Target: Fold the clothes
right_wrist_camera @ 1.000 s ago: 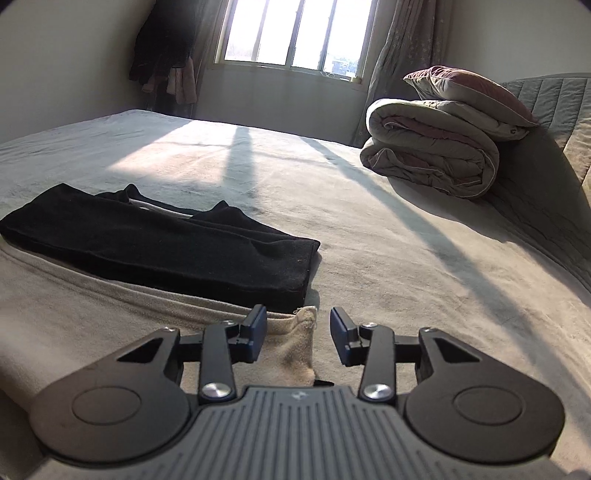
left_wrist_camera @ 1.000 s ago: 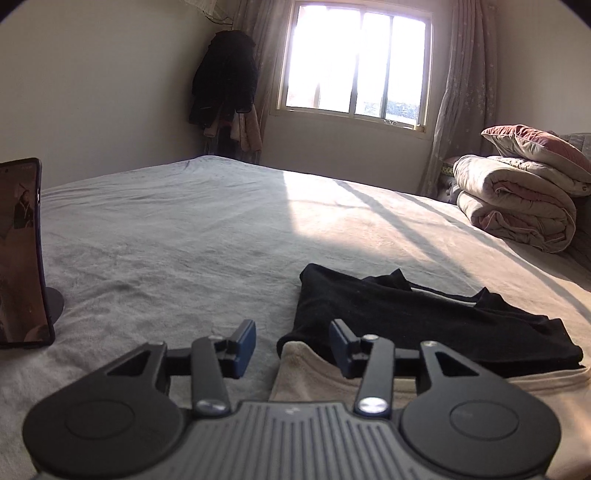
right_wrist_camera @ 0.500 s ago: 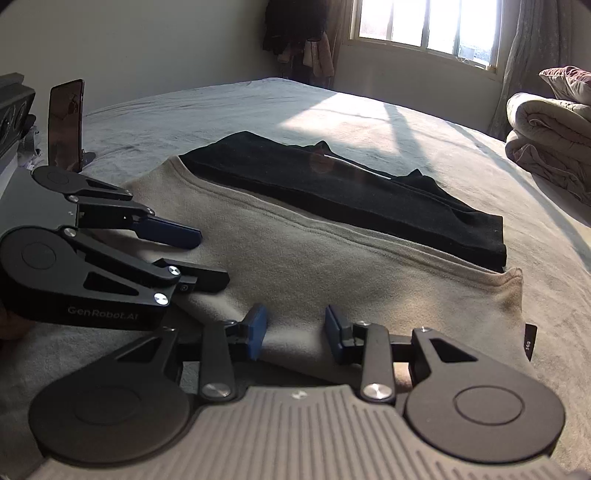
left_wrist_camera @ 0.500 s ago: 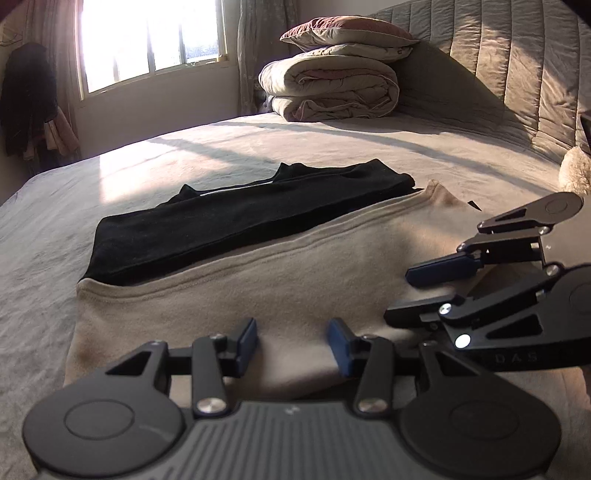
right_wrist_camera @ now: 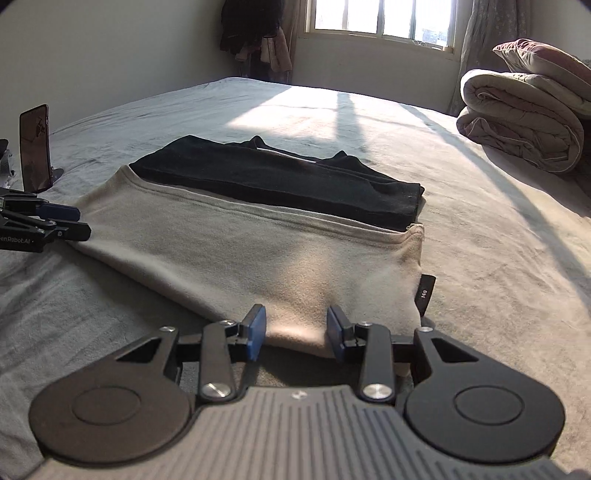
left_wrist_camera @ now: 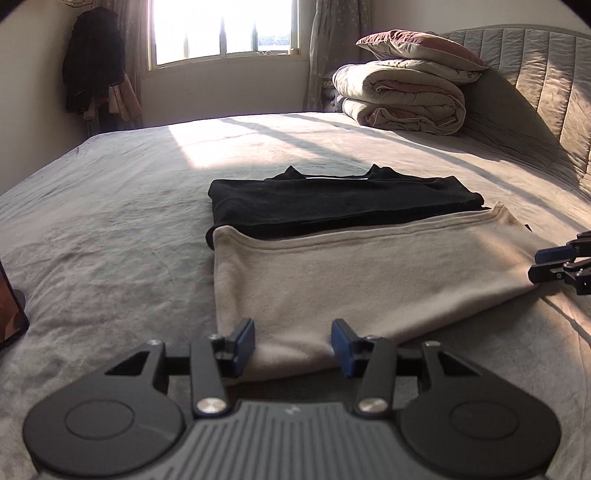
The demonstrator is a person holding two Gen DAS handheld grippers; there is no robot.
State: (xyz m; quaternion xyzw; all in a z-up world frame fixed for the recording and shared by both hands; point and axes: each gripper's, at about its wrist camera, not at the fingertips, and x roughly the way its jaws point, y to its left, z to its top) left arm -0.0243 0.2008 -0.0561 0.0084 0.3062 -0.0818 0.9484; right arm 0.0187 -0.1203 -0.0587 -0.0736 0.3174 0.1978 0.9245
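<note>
Bed (left_wrist_camera: 110, 229), grey cover, carries all items. A beige garment (left_wrist_camera: 369, 280) lies flat near the front edge; a folded black garment (left_wrist_camera: 332, 206) lies just behind it, its near edge tucked under the beige hem. A rolled quilt (left_wrist_camera: 402, 99) with a pillow (left_wrist_camera: 417, 40) on top sits at the headboard (left_wrist_camera: 535, 74) end, well apart from the clothes. A phone on a stand (right_wrist_camera: 35, 147) stands upright at the opposite side of the bed. Dark coats (left_wrist_camera: 92, 62) hang in the corner beside the window (left_wrist_camera: 225, 29). Nothing lies on the beige garment.

Readable: a small black tag (right_wrist_camera: 424, 291) at the beige garment's corner, printed "140"; lettering ending "Robot.AI" on the left gripper's body in the right wrist view.

Left gripper (left_wrist_camera: 293, 345): jaws apart and opening, the near edge of the beige garment between them, pads not pressing. Right gripper (right_wrist_camera: 296, 332): jaws parted, the same near edge between them near the tagged corner, no pinch seen.
</note>
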